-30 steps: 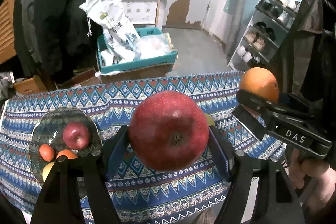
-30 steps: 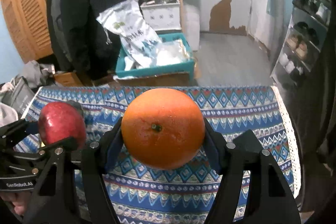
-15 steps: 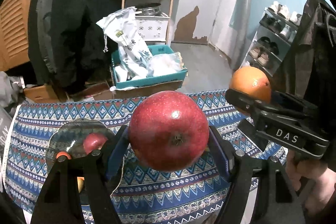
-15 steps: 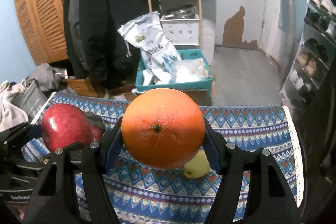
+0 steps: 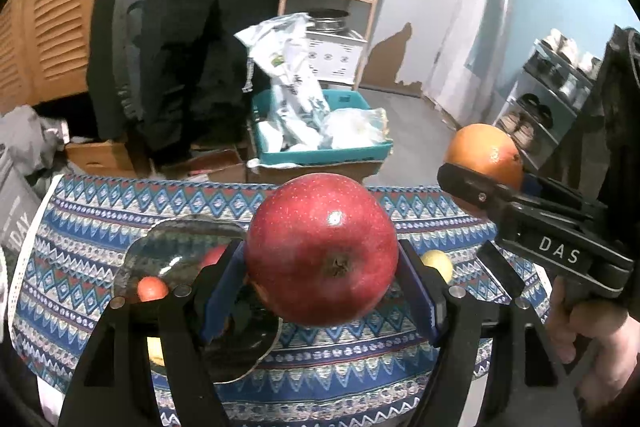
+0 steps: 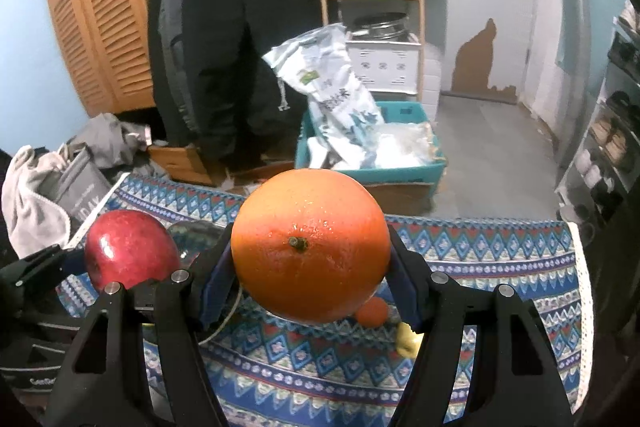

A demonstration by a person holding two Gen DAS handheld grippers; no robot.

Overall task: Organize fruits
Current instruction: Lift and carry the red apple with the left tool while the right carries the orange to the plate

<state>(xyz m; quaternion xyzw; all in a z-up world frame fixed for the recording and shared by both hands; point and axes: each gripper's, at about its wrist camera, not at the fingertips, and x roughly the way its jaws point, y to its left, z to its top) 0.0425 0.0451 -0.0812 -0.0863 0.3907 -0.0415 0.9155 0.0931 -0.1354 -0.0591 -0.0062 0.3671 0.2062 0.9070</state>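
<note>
Above the patterned cloth [image 5: 100,219], left tool [image 5: 322,291] clamps a glossy apple [image 5: 322,251]; right tool [image 6: 310,279] clamps a dimpled orange [image 6: 310,247].

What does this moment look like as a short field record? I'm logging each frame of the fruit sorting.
left tool: shut on red apple, held above the table
right tool: shut on orange, held above the table
glass plate: on patterned tablecloth, holds small fruits
loose fruit: yellow fruit on the cloth
</note>
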